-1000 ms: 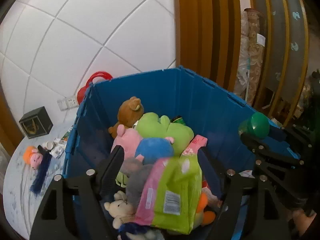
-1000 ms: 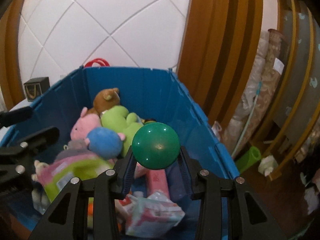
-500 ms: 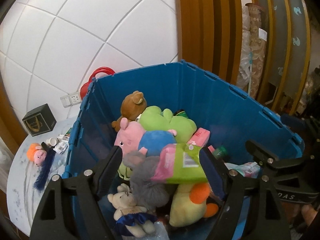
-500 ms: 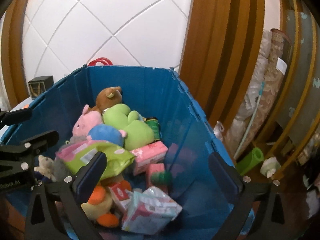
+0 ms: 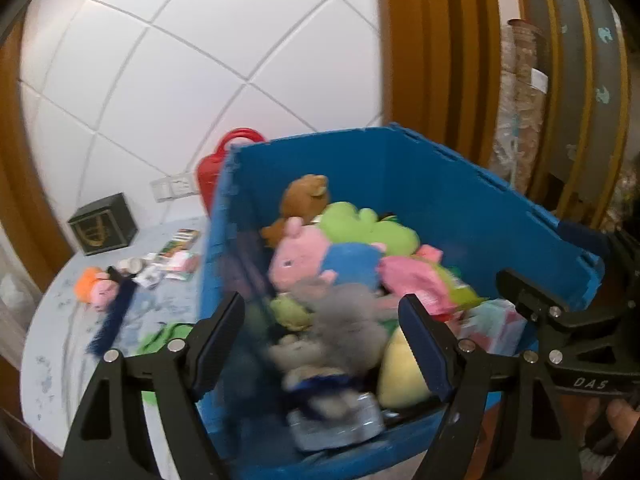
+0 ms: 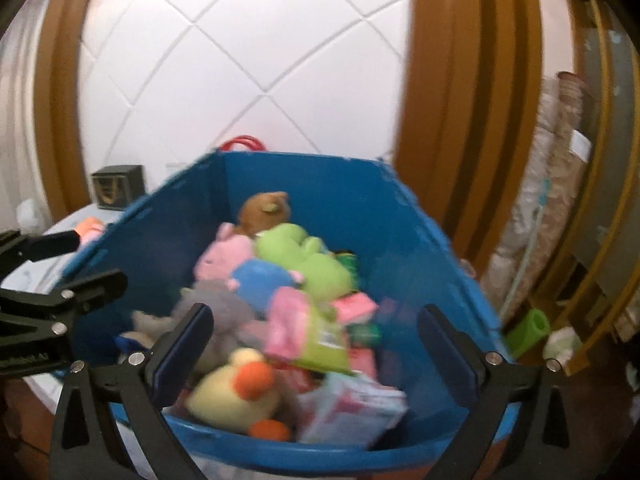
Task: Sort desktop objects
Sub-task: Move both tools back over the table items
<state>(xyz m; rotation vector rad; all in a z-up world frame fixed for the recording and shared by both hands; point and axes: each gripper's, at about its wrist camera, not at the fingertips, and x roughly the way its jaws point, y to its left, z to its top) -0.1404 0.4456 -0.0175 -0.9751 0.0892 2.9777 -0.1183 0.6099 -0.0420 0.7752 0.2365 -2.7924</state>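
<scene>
Both hand-held grippers are hovering over the near rim of the blue bin (image 5: pixel 460 200), empty. The left hand-held gripper (image 5: pixel 322 326) is standing spread, nothing between its jaws. The right hand-held gripper (image 6: pixel 316 338) is gaping as wide as it goes, also bare.

The bin is sitting on the right end of the worktop (image 5: pixel 52 340) and is already holding a soft heap: brown bear (image 5: pixel 306 194) at the far side, green plush (image 6: pixel 300 256), pink pig toy (image 5: pixel 304 252), grey plush (image 5: pixel 352 332), yellow duck (image 6: pixel 236 392) near, plus a pink-and-green packet (image 6: pixel 316 332) and a tissue pack (image 6: pixel 352 408).

Things remaining to sort are lying left of the bin: an orange-haired doll (image 5: pixel 96 286) with a dark blue tassel (image 5: pixel 114 316) just beside it, small cards and papers (image 5: pixel 172 256) farther back, and a dark box (image 5: pixel 104 230) far left.

Handling judgement: the doll is looking light and squashy, so pinching across the body should be safe; it won't slip much. The papers are looking thin and flat, awkward to lift, probably needing an edge pinch. The box is appearing stiff, best taken across opposite sides.
</scene>
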